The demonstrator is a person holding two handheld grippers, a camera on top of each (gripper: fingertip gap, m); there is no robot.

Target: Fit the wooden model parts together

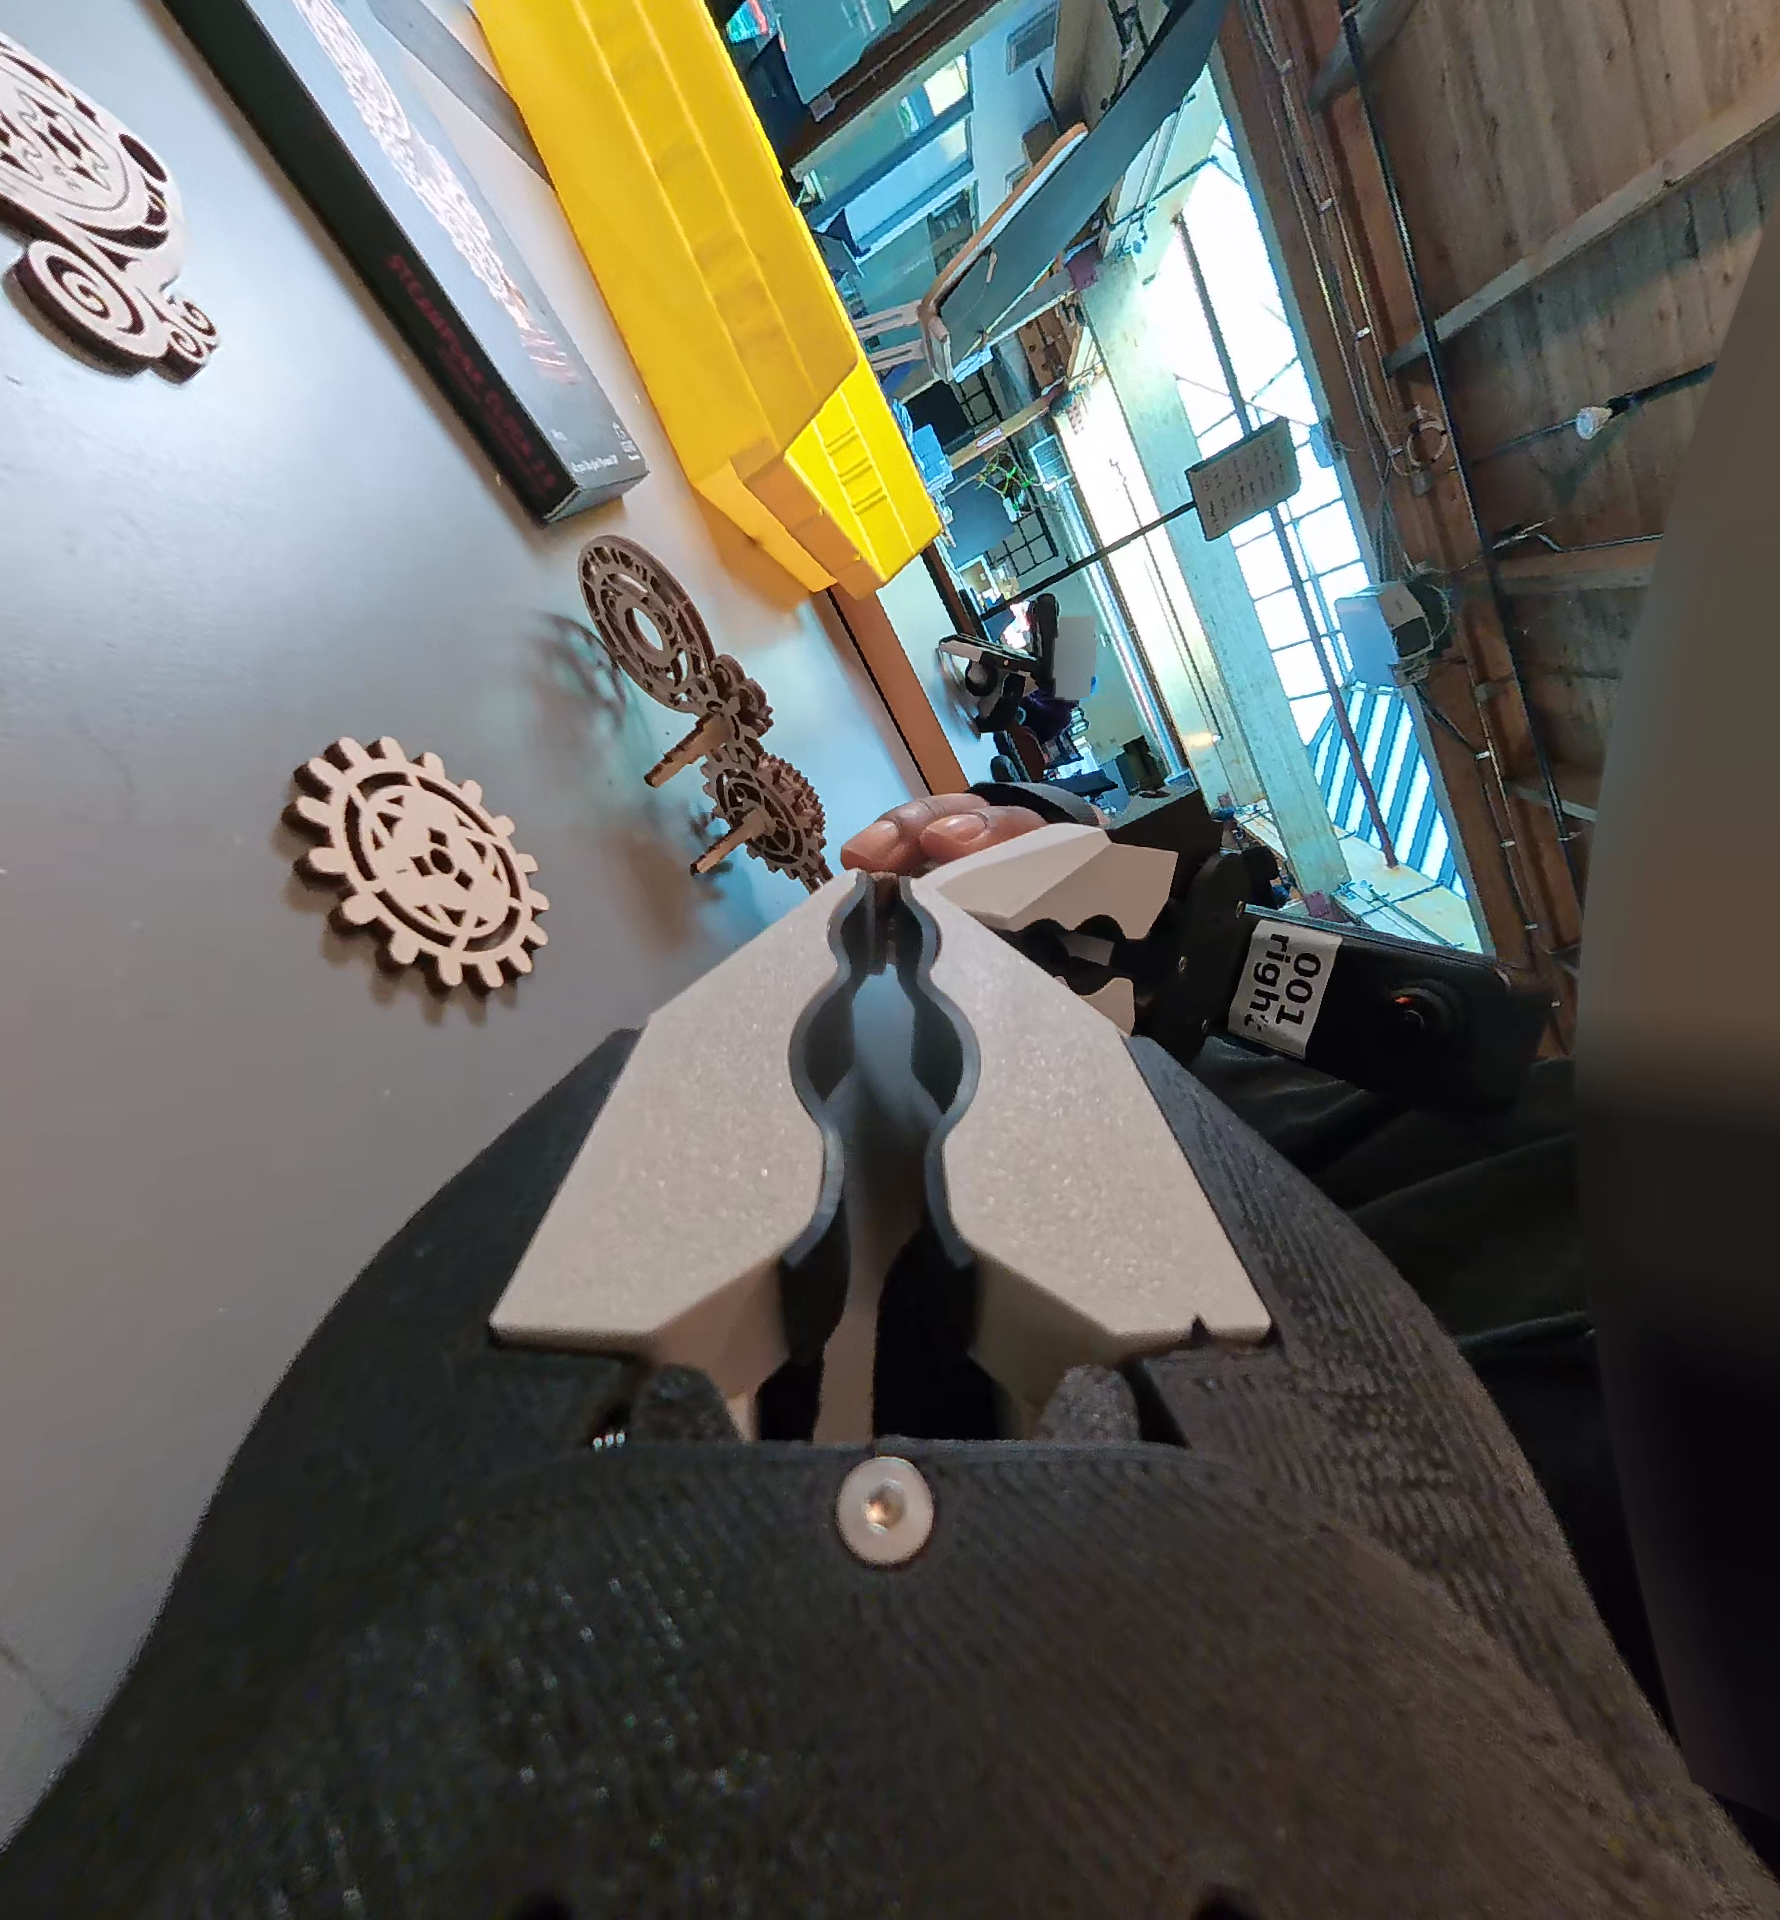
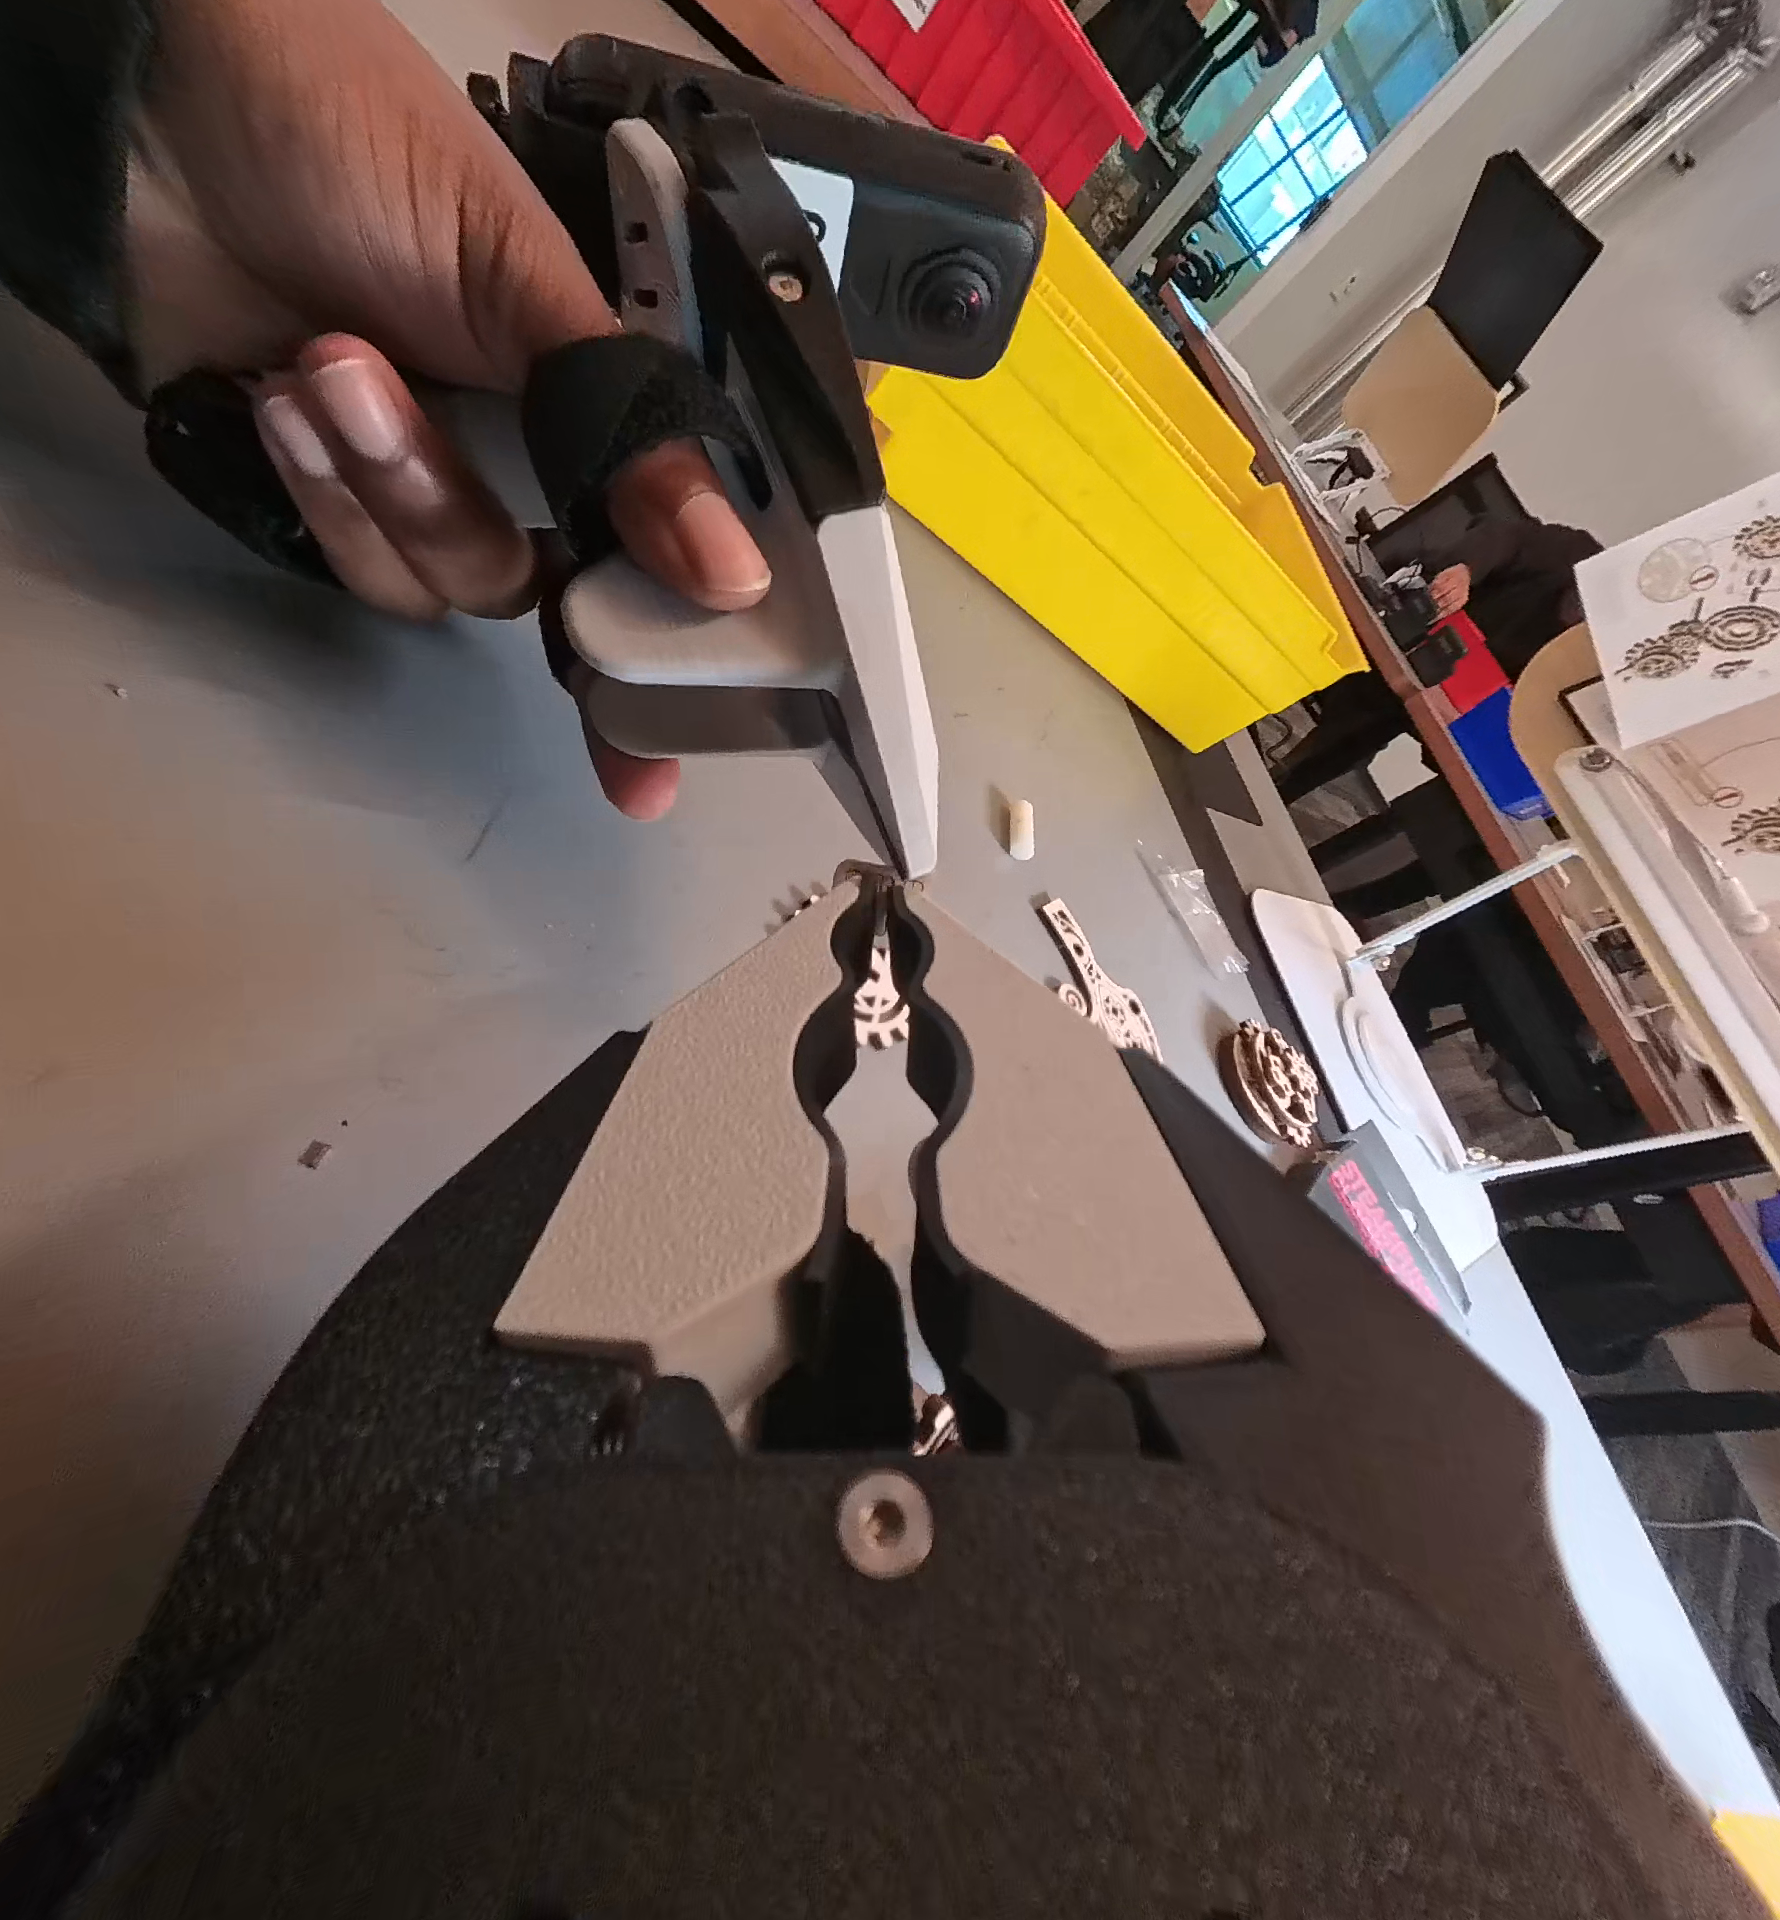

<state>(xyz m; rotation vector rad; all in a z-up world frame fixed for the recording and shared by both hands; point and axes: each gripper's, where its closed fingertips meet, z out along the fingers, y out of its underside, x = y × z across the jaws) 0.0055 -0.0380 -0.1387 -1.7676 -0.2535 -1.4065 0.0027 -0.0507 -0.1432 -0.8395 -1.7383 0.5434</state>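
Observation:
My left gripper (image 1: 881,891) is shut, with a small thin wooden part (image 1: 881,925) pinched at its tips. My right gripper (image 2: 881,891) is shut on a small thin wooden part (image 2: 878,906) too. The two grippers meet tip to tip above the grey table: the right gripper (image 1: 1073,935) shows just right of my left tips, and the left gripper (image 2: 912,862) comes down onto my right tips. I cannot tell whether they hold one piece or two. A flat pale gear (image 1: 413,862) and an assembled gear cluster (image 1: 709,717) rest on the table beyond.
A curly ornate wooden piece (image 1: 55,197) lies far left. A dark box (image 1: 429,260) and a yellow bin (image 1: 720,260) line the table's back. In the right wrist view a white peg (image 2: 1019,828), instruction sheets (image 2: 1717,592) and a seated person (image 2: 1488,592) show. My two grippers' fingertips are within a few centimetres of each other.

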